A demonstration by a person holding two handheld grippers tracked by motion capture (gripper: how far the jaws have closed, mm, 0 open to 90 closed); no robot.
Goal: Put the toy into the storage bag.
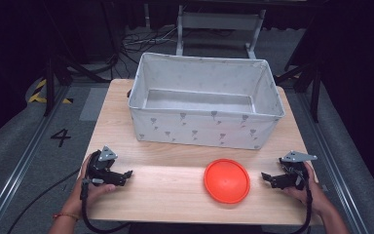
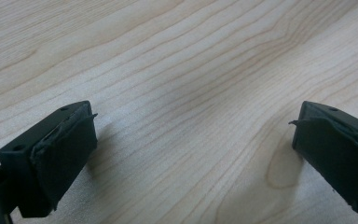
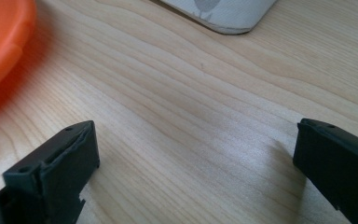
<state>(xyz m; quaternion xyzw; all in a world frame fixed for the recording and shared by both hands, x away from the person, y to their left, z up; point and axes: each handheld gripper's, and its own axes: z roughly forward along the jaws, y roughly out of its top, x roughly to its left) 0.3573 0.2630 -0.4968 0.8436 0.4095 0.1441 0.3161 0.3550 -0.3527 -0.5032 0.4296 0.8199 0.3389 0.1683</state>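
An orange round disc lies flat on the wooden table, near the front edge and right of centre. A white fabric bin with small grey prints stands behind it, with nothing visible inside. My left gripper rests low on the table at the front left, jaws wide apart over bare wood. My right gripper sits at the front right, just right of the disc, open with nothing between its jaws. The disc's rim shows at the left of the right gripper view.
The bin's lower corner shows at the top of the right gripper view. A black cable trails off the table's left side. Grey floor, rails and a metal frame surround the table.
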